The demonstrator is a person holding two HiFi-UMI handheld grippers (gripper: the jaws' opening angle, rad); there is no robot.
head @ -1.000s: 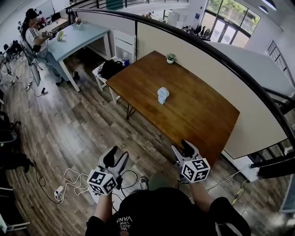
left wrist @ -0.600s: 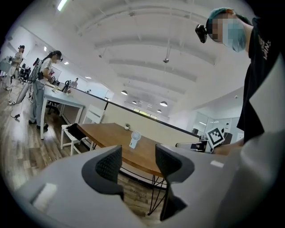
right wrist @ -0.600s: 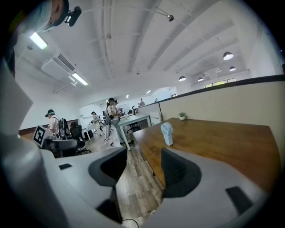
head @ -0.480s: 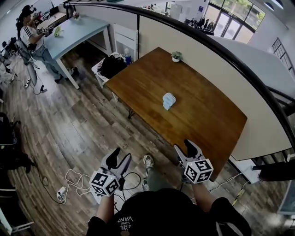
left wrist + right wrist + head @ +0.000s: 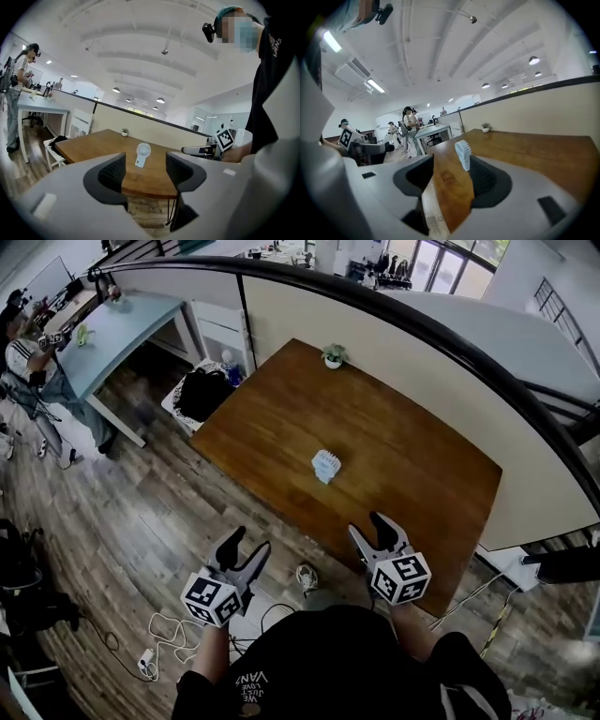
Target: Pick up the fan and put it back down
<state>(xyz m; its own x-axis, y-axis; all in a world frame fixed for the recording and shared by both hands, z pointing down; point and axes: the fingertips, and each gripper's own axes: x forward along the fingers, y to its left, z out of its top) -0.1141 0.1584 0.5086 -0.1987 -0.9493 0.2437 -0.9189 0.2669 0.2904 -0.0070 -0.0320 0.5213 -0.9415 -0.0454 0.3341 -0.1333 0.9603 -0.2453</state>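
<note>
A small white hand fan [image 5: 325,465] stands upright near the middle of the brown wooden table [image 5: 422,474]. It also shows far ahead in the left gripper view, the fan [image 5: 142,153], and in the right gripper view, the fan [image 5: 462,153]. My left gripper [image 5: 246,550] hangs over the floor short of the table's near edge; its jaws are opening with nothing between them. My right gripper [image 5: 372,528] is open and empty at the table's near edge. Both are well short of the fan.
A small potted plant [image 5: 333,355] sits at the table's far corner. A curved partition wall [image 5: 394,343] runs behind the table. A black bag on a white stool [image 5: 202,390] stands left of it. Cables and a power strip [image 5: 150,652] lie on the wooden floor. A person [image 5: 33,362] stands at a pale blue table [image 5: 112,329].
Both grippers have moved forward toward the table; the right one now reaches its near edge. The fan looks closer in the head view.
</note>
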